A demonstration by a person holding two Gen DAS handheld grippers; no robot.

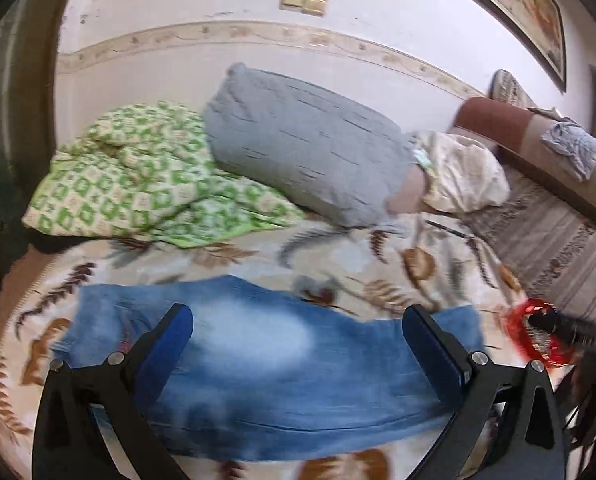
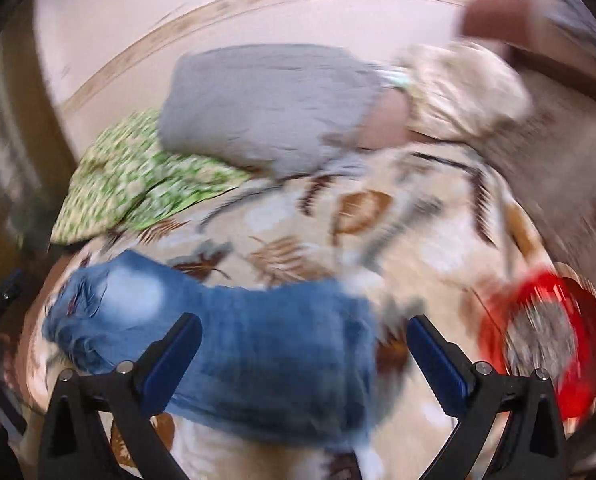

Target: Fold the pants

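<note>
Blue faded jeans lie folded in a long band across the leaf-patterned bedspread. My left gripper is open and empty, hovering above the jeans with its jaws wide apart. In the right wrist view the same jeans lie below and left of centre, blurred by motion. My right gripper is open and empty above the right part of the jeans. The other gripper shows at the far right of the left wrist view.
A grey pillow, a green patterned quilt and a cream bundle lie at the back against the wall. A red round object lies on the bed to the right. A sofa arm stands beyond.
</note>
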